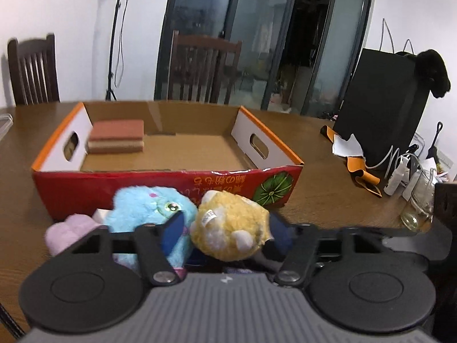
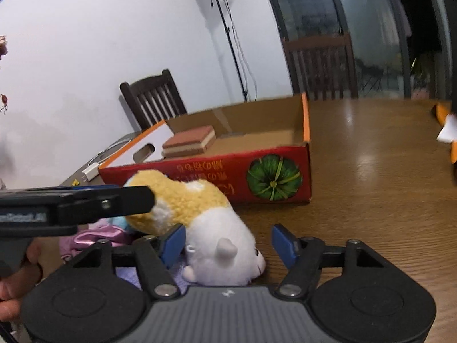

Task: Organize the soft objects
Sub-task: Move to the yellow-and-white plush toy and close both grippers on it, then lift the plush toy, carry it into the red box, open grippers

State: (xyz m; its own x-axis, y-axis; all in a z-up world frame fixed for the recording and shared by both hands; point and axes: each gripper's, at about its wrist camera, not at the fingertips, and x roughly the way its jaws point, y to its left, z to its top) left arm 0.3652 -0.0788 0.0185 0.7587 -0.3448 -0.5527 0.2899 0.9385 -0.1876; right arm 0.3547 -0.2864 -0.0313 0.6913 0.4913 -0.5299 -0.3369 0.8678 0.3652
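Observation:
A yellow and white plush toy (image 1: 228, 228) lies on the wooden table in front of a red cardboard box (image 1: 171, 183). My left gripper (image 1: 227, 228) is shut on its yellow body, a blue pad against each side. Left of it lie a blue plush (image 1: 148, 208) and a lilac plush (image 1: 71, 228). In the right wrist view my right gripper (image 2: 228, 243) straddles the toy's white part (image 2: 222, 251). Its left pad touches the toy, its right pad stands clear, so it is open. A finger (image 2: 128, 200) of the left gripper reaches in from the left. A brown sponge block (image 1: 117, 135) sits in the box.
A black bag (image 1: 380, 108), cables, small bottles and a glass jar (image 1: 420, 200) crowd the table's right end. Orange and white scraps (image 1: 354, 157) lie near them. Dark chairs (image 1: 34, 68) stand behind the table. A hand (image 2: 14, 280) holds the left gripper.

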